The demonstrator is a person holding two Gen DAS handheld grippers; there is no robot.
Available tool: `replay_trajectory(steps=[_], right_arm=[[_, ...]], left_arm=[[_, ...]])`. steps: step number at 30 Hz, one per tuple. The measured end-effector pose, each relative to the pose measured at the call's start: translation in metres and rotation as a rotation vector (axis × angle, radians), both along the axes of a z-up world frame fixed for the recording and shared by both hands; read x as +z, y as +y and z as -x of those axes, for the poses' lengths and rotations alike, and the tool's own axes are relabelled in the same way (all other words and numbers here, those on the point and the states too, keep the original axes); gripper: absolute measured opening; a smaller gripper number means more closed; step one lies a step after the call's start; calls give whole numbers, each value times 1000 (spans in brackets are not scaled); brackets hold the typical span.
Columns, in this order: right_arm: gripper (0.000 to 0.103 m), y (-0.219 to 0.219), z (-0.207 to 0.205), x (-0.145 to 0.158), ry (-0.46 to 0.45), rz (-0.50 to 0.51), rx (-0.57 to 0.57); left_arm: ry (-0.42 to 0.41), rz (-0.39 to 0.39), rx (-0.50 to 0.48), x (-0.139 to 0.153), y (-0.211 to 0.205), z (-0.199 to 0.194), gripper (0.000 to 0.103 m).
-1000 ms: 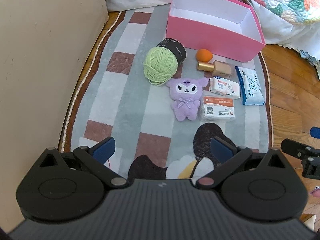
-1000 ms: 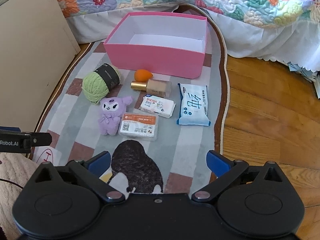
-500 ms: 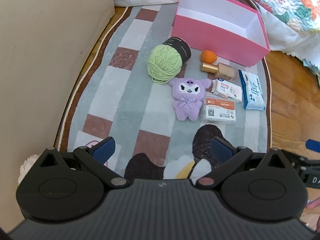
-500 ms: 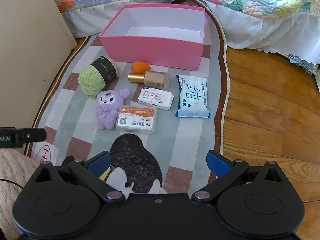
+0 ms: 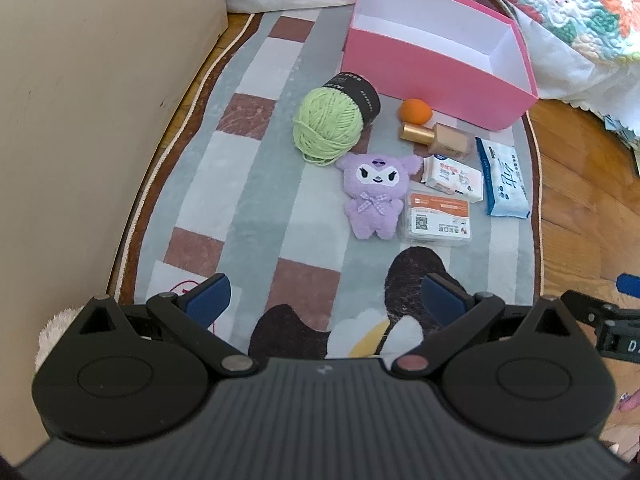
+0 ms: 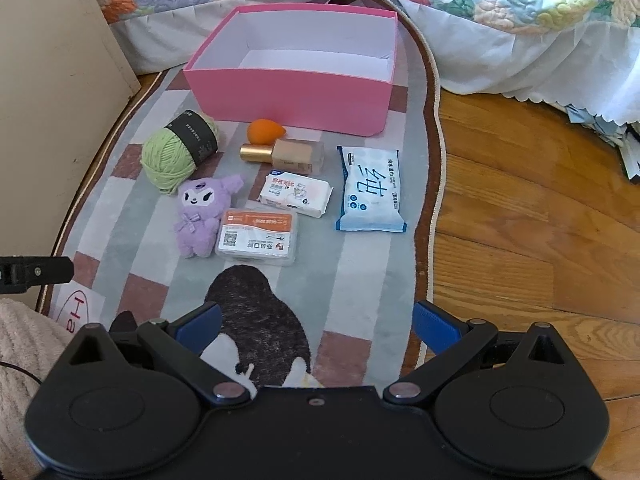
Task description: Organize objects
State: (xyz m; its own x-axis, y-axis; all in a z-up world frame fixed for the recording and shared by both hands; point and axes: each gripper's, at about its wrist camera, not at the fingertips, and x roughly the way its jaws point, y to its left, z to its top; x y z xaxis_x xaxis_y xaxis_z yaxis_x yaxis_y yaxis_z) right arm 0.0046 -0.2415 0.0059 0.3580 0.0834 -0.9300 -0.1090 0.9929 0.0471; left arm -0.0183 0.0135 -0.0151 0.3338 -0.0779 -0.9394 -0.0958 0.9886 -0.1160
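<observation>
1. Right wrist view: my right gripper hangs over the rug, blue fingers spread wide, holding nothing.
2. My left gripper is likewise spread, holding nothing.
3. The pink box stands open; just before it lie the green yarn, orange sponge, foundation bottle, purple plush and tissue packs.

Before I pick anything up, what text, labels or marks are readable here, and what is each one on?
"Ha" in red, partly cut off, on the rug.
"纯", large blue character, on the blue wipes pack; smaller print unreadable.
"D", white, cut off at the frame edge, on the right tool's body in the left view.
QR code on the orange-topped clear box; its text is too blurred.
Yarn band and small white pack: print too small to read.
</observation>
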Motion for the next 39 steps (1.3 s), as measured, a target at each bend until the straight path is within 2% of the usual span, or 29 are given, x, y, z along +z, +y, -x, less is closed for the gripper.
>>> replay_trajectory(steps=[17, 19, 25, 28, 30, 31, 34, 36, 39], right_arm=[[103, -2, 2, 5, -43, 8, 7], [103, -2, 4, 10, -81, 13, 18], [103, -5, 15, 38, -279, 40, 56], [101, -32, 3, 29, -234, -100, -40], [93, -50, -3, 14, -187, -192, -127], [92, -52, -3, 7, -172, -196, -152], [91, -48, -3, -5, -183, -110, -149], [91, -38, 0, -6, -231, -56, -101], [91, -23, 2, -4, -305, -35, -6]], left_arm=[[-53, -28, -31, 14, -10, 8, 103], [-81, -33, -51, 18, -12, 11, 103], [-156, 1, -43, 30, -12, 14, 103], [-190, 24, -36, 27, -11, 10, 103], [-185, 57, -57, 21, -12, 2, 103], [-178, 77, -71, 18, -13, -4, 103], [-172, 82, -99, 11, -21, -18, 102], [-157, 78, -117, 5, -28, -29, 101], [-138, 98, -126, -6, -37, -43, 101]])
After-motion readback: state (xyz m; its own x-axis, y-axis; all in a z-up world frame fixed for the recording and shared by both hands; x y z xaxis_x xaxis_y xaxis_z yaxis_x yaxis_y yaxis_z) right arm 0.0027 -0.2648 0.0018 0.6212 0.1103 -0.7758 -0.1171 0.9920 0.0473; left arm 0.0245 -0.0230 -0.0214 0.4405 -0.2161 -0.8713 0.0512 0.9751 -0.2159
